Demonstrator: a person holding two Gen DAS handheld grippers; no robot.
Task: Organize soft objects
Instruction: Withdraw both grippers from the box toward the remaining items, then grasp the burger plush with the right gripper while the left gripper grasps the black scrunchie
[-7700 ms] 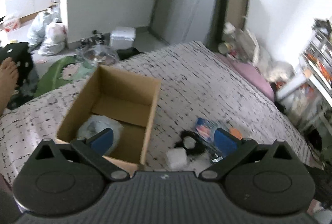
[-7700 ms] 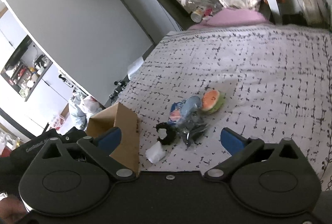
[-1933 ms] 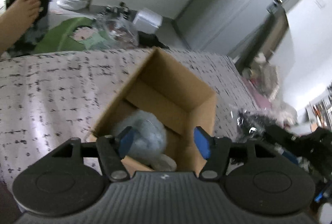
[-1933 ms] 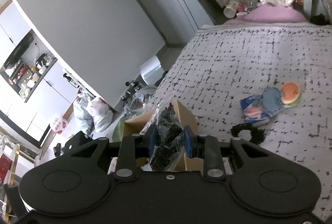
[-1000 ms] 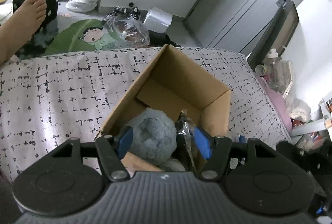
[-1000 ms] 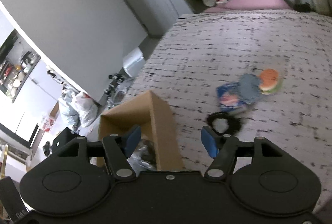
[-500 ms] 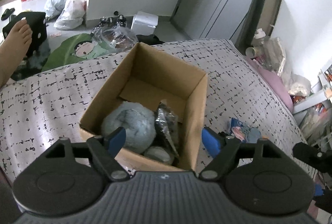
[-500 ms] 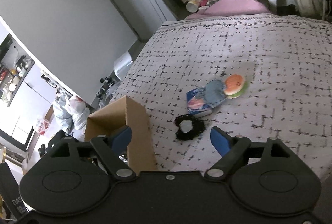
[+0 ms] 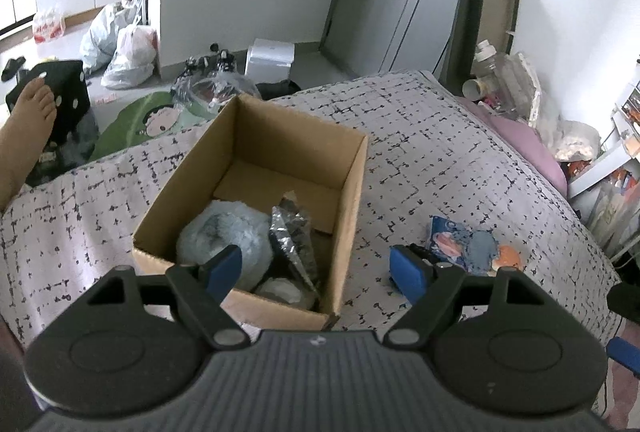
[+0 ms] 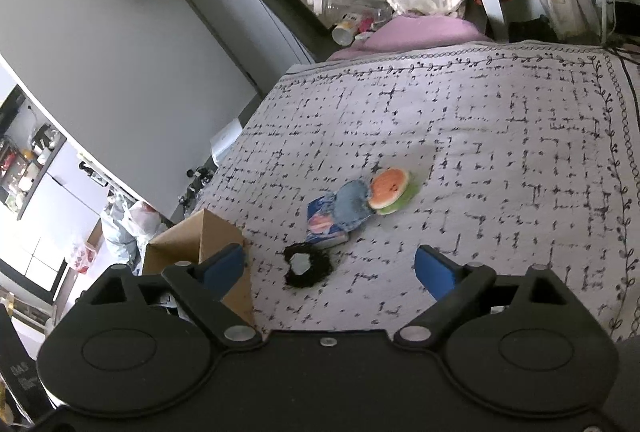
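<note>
An open cardboard box [image 9: 348,187] stands on the bed and holds a pale blue fluffy ball [image 9: 220,232], a clear bag of dark stuff [image 9: 294,232] and a white soft piece [image 9: 282,292]. My left gripper [image 9: 316,270] hangs open above the box's near right corner, with nothing between its fingers. My right gripper [image 10: 330,266] is empty and its jaws are opening; it hovers over a black fuzzy ring [image 10: 307,266]. Beyond the ring lie a blue packet [image 10: 324,222], a denim-blue round pad [image 10: 352,205] and a watermelon plush [image 10: 390,187]. The box's corner [image 10: 208,236] shows at left.
The bed's patterned cover [image 10: 500,151] stretches to the right. A pink pillow [image 10: 416,31] and bottles lie at its head. A person's bare foot [image 9: 28,119], plastic bags [image 9: 120,47] and a green mat [image 9: 140,123] are on the floor beyond the box.
My right gripper let the bag of dark stuff go into the box, opened wide and moved right over the black ring. My left gripper opened wider and drew back from the box.
</note>
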